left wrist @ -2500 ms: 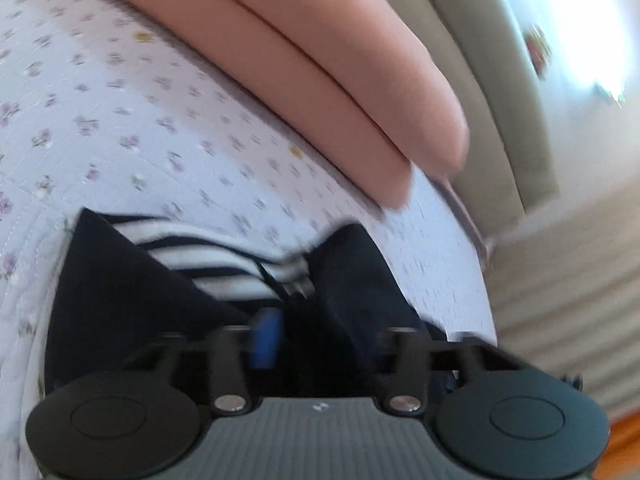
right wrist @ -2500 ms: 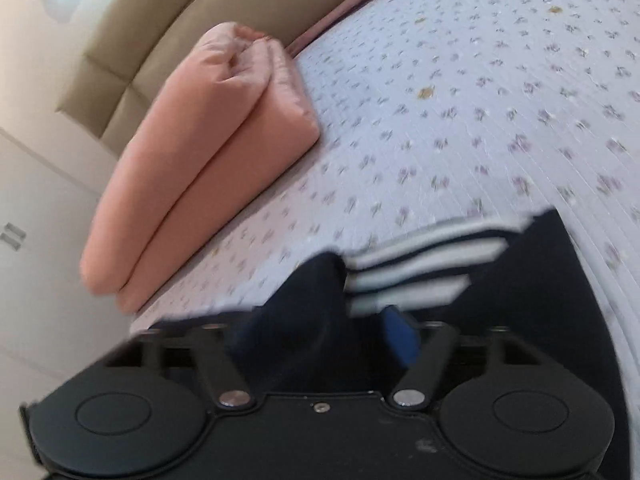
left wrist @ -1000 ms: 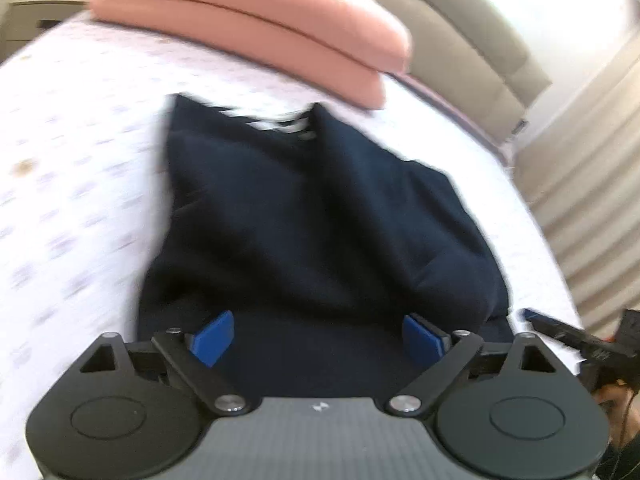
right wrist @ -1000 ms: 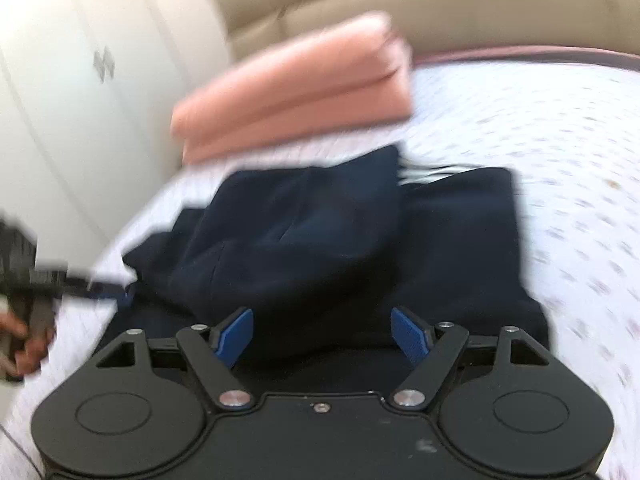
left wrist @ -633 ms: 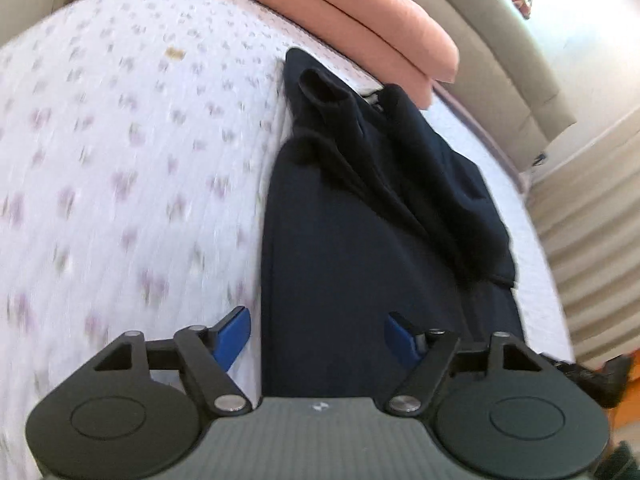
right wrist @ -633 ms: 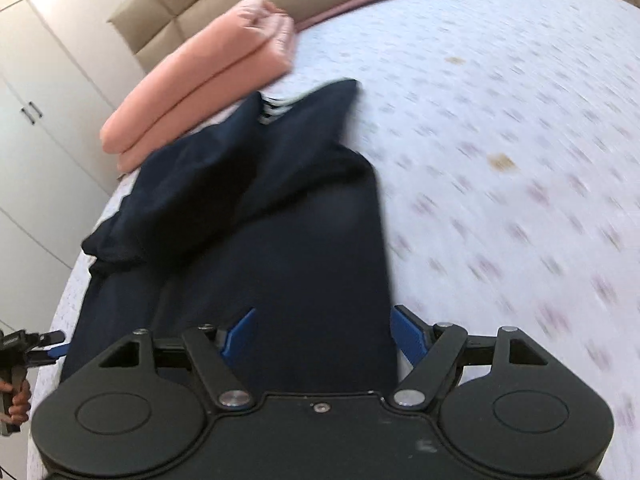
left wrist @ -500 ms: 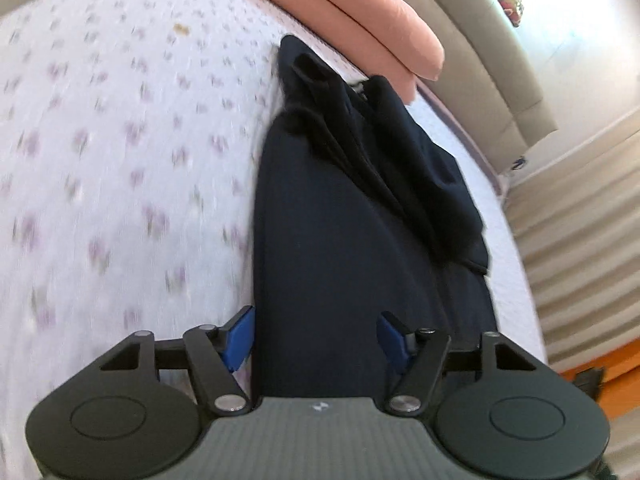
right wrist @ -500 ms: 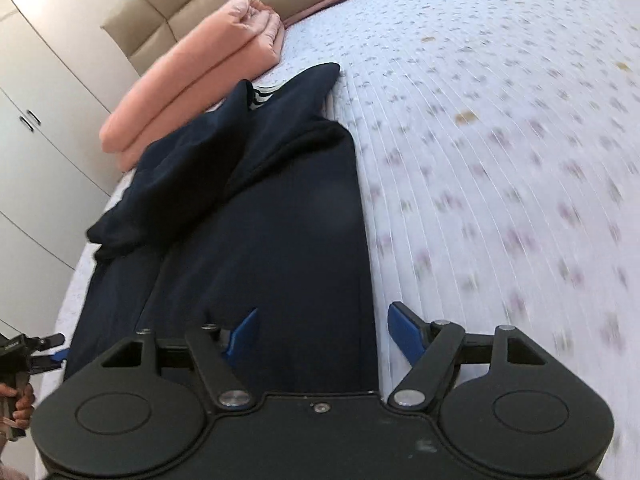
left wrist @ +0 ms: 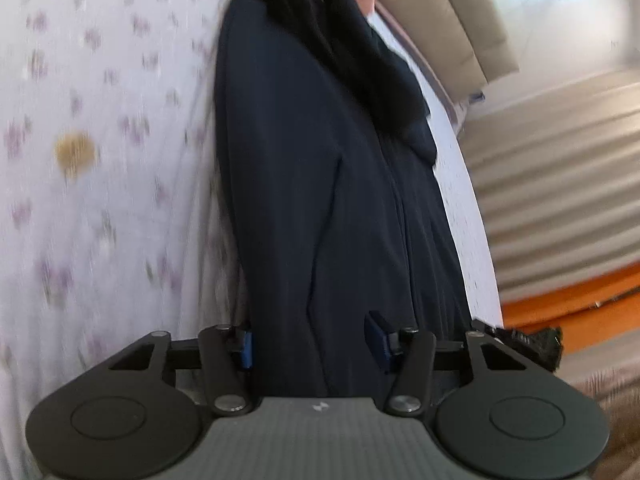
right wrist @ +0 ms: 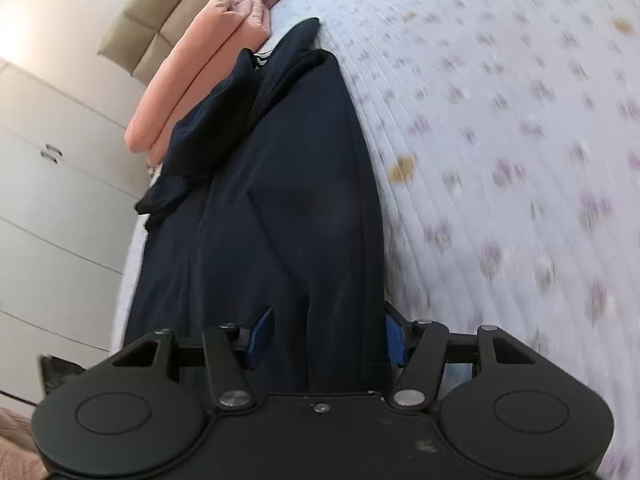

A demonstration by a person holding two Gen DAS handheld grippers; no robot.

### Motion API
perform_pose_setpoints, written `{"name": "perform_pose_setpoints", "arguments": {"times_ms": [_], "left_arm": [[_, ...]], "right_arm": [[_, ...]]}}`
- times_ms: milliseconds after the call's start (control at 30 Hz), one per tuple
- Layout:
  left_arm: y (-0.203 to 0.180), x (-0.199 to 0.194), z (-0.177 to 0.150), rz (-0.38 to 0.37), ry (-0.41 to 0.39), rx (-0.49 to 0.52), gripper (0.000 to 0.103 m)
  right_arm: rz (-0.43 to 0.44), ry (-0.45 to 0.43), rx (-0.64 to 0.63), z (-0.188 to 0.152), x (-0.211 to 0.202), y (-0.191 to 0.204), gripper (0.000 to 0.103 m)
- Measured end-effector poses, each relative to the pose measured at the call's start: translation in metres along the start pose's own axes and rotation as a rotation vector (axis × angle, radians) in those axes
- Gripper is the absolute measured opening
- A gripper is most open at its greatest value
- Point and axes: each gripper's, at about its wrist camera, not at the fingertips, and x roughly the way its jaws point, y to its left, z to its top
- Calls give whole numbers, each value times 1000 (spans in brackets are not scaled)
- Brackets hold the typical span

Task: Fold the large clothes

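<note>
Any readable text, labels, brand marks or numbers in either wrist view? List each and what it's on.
No readable words or numbers in either view.
Left gripper grey body: a small white mark, a logo shape, no letters legible.
Dark navy garment: no visible label or print.
Floral white bedspread: only flower pattern and a brownish spot.
Folded pink blanket: no tag visible.
Right gripper: no marking legible.

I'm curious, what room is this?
Most likely a bedroom: a bed with a floral quilted white bedspread, a padded beige headboard and white wardrobe doors.
</note>
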Motion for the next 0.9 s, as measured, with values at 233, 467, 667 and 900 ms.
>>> {"name": "perform_pose_setpoints", "arguments": {"times_ms": [233, 467, 667, 900], "left_arm": [[1, 4, -23, -17, 35, -21, 36], [-14, -18, -22, 51, -122, 44, 7], [-56, -36, 15, 43, -242, 130, 7], [-89, -45, 69, -19, -338, 119, 7]], "right_arm": [[8, 87, 4, -13, -5, 6, 13], [186, -83, 162, -5, -34, 4, 13], [233, -157, 114, 41, -35, 44, 13], [357, -225, 131, 109, -31, 74, 13]]}}
